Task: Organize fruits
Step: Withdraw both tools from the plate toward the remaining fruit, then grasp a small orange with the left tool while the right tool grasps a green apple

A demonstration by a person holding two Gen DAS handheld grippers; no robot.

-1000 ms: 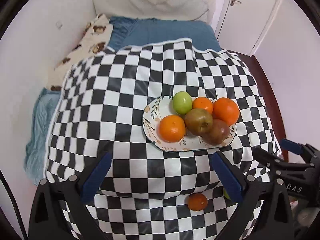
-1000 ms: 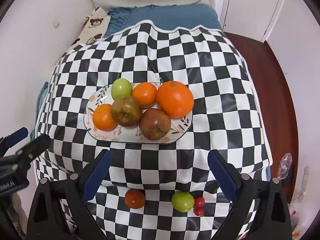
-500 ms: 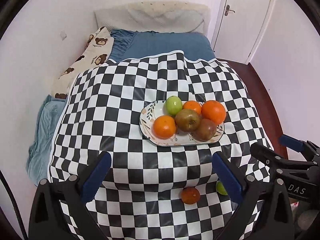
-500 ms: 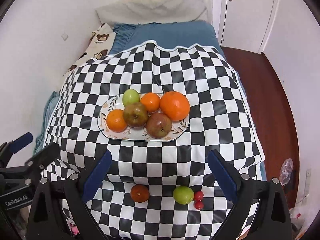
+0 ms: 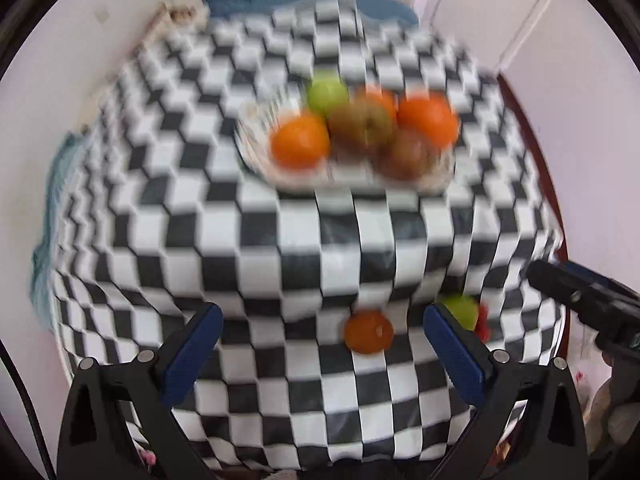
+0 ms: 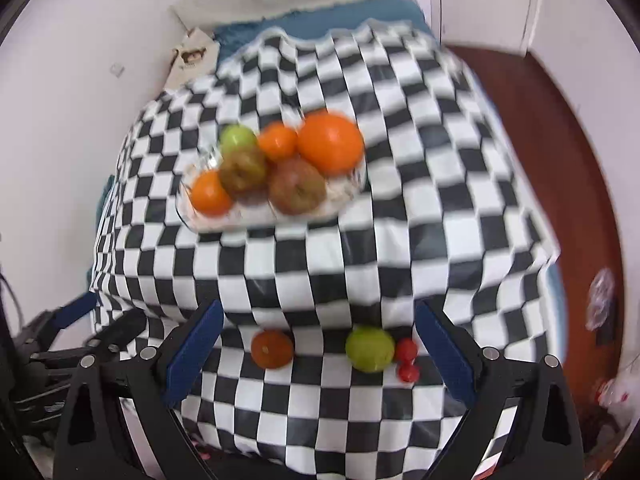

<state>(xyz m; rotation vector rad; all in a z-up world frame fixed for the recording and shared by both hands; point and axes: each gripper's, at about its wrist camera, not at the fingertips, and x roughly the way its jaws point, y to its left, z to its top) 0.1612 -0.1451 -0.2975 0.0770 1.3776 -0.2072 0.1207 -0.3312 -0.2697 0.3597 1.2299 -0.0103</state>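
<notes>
A white plate (image 6: pixel 340 194) on the checkered table holds oranges, brownish apples and a green fruit; it also shows, blurred, in the left wrist view (image 5: pixel 260 162). Near the table's front edge lie a small orange-red fruit (image 6: pixel 272 349), a green fruit (image 6: pixel 370 349) and two small red fruits (image 6: pixel 407 360). The left view shows the orange-red fruit (image 5: pixel 368 331) and the green fruit (image 5: pixel 460 310). My left gripper (image 5: pixel 320 356) is open and empty, low before the front edge. My right gripper (image 6: pixel 316 354) is open and empty, its fingers either side of the loose fruits.
The checkered cloth (image 6: pixel 420 220) hangs over the table's edges. A bed with blue sheet (image 6: pixel 320 24) stands behind the table, a white wall at the left, a brown floor (image 6: pixel 560 140) and a door at the right. The other gripper shows at each view's side.
Both grippers have pulled back and dropped lower toward the table's front edge. The plate now looks farther away and the loose fruits sit between the fingers. Both views are motion-blurred.
</notes>
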